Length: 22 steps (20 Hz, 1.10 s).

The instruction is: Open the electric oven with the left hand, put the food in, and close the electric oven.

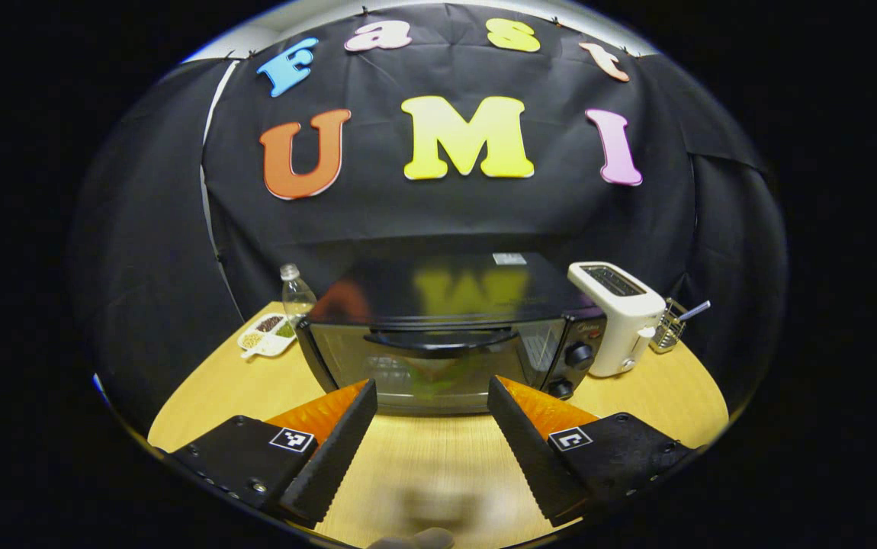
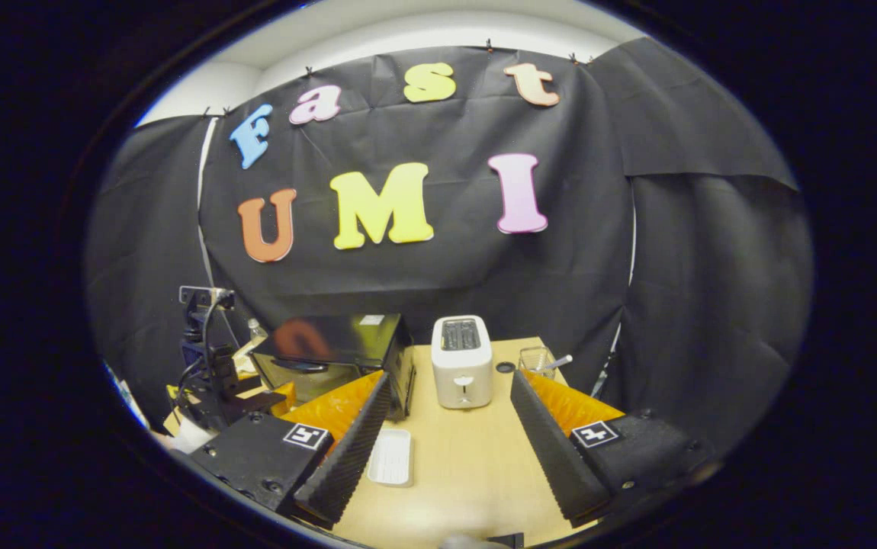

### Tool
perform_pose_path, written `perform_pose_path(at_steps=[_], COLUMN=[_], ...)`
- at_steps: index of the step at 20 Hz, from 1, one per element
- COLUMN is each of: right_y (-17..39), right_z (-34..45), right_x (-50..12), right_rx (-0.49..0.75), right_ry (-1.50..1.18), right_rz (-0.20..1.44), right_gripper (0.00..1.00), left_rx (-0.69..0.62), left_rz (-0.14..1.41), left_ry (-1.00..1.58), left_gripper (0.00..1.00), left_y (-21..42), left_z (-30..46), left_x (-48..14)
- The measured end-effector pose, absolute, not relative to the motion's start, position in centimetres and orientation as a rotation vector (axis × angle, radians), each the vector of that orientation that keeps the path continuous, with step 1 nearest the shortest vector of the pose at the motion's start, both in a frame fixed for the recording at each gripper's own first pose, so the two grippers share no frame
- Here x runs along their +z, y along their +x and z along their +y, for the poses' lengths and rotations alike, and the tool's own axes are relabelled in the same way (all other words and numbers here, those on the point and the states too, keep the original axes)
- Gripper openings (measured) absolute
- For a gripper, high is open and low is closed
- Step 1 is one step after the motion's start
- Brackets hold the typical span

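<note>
- Left hand-held gripper point(image 1: 432, 396) hangs wide before the shut oven point(image 1: 446, 335); a low approach could miss its handle point(image 1: 442, 341).
- Right hand-held gripper point(image 2: 450, 396) is wide, empty; the tray point(image 2: 391, 456) could slip.

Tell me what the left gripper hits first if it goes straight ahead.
Most likely the oven: the open left gripper points at its shut glass door, just below the handle. Bare table lies between; depth is uncertain.
</note>
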State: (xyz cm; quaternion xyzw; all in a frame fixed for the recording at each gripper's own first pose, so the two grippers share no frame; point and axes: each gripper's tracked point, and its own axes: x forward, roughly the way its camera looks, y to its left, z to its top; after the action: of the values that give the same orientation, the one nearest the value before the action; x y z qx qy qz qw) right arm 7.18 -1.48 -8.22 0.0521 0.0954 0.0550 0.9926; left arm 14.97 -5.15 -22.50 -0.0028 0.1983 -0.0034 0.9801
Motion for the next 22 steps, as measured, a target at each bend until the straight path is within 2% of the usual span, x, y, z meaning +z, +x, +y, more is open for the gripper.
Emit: perform_pose_path(at_steps=[1,2,3,6,7,8,9,10,11,12,13,14,15,17,18,22], right_y=[7.0,6.7,6.5,5.4,5.2,5.0,4.7,4.4,4.2,3.9,3.6,3.4,3.1,2.4,2.1,1.3], right_z=[-0.9,-0.2,0.5,2.6,3.1,3.4,3.7,3.9,4.0,4.2,4.3,4.4,4.5,5.0,5.4,6.3], right_x=[-7.3,-6.4,-5.5,-2.7,-1.8,-0.9,-0.3,0.1,0.5,0.8,1.1,1.3,1.5,2.0,2.1,1.8], right_rx=[0.12,0.127,0.137,0.162,0.162,0.161,0.161,0.152,0.148,0.143,0.139,0.132,0.127,0.127,0.128,0.134], right_ry=[0.101,0.095,0.09,0.072,0.068,0.07,0.073,0.078,0.086,0.094,0.097,0.097,0.095,0.097,0.092,0.09], right_rz=[0.169,0.149,0.13,0.06,0.041,0.019,0.006,-0.003,-0.009,-0.014,-0.021,-0.027,-0.027,-0.041,-0.046,-0.035], right_gripper=[1.0,0.9,1.0,1.0,0.9,1.0,0.9,1.0,1.0,0.9,1.0,1.0,0.9,0.9,1.0,1.0], left_rx=[-0.007,-0.007,-0.005,-0.02,-0.018,-0.012,-0.01,-0.006,-0.004,-0.003,0.004,0.009,0.007,0.001,0.004,0.003], left_rz=[0.359,0.322,0.285,0.206,0.181,0.156,0.133,0.112,0.091,0.068,0.052,0.043,0.039,0.038,0.031,-0.006], left_ry=[-0.005,-0.003,0.004,0.004,0.009,0.007,-0.003,-0.019,-0.037,-0.041,-0.035,-0.029,-0.031,-0.035,-0.028,-0.018], left_gripper=[0.96,0.95,0.96,0.95,1.0,1.0,0.95,0.95,0.95,0.95,0.95,0.95,0.95,0.95,0.95,0.95], left_y=[14.3,13.3,12.5,10.1,9.4,8.5,7.6,6.7,5.8,5.1,4.3,3.6,3.1,2.2,1.9,0.9], left_z=[-4.8,-4.3,-3.7,-2.4,-1.8,-1.2,-0.8,-0.4,-0.1,0.3,0.9,1.5,1.8,2.0,2.5,3.1], left_x=[-20.4,-18.3,-16.2,-11.0,-9.4,-7.6,-6.1,-4.7,-3.4,-2.3,-1.5,-1.0,-0.8,-0.3,0.0,1.2])
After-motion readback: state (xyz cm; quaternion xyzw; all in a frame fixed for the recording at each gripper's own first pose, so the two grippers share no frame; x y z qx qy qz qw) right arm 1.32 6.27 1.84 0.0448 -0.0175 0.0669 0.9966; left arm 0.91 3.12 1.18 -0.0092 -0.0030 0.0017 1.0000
